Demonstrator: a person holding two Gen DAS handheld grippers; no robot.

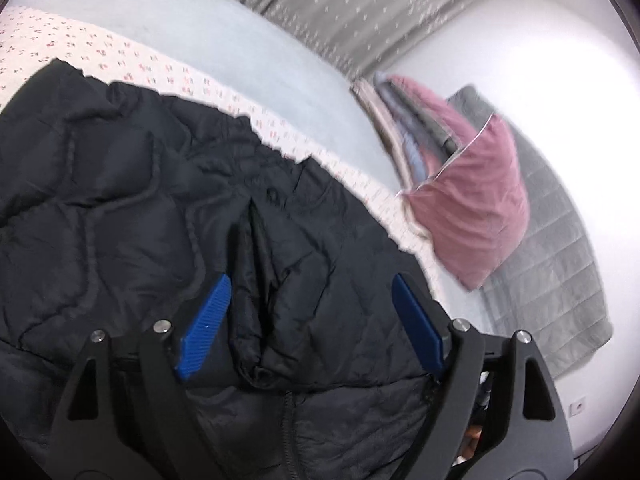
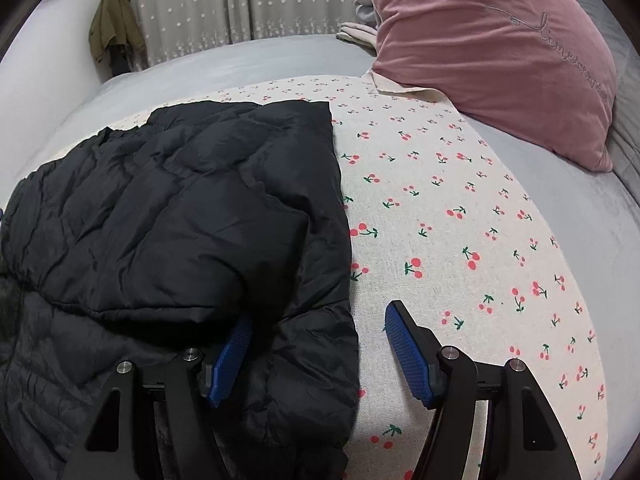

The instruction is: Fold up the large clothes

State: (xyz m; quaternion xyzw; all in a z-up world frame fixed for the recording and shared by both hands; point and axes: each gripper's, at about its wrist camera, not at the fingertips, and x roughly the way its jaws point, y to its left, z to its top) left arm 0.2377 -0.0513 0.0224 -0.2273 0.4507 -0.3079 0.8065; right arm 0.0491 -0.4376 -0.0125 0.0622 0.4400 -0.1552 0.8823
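Black and puffy, the jacket [image 2: 180, 216] lies on the cherry cloth [image 2: 460, 216] on the bed, its long side running away from both tools. The right tool [image 2: 316, 340] (jaws apart) straddles its near edge; the left tool [image 1: 308, 312], also apart, sits right over it.

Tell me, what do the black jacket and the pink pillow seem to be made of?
Black jacket: probably thin nylon or polyester shell with padding; quilted stitch lines, slight sheen, puffy creases. Pink pillow: likely velvet or soft cotton; matte, softly wrinkled, embroidered script.
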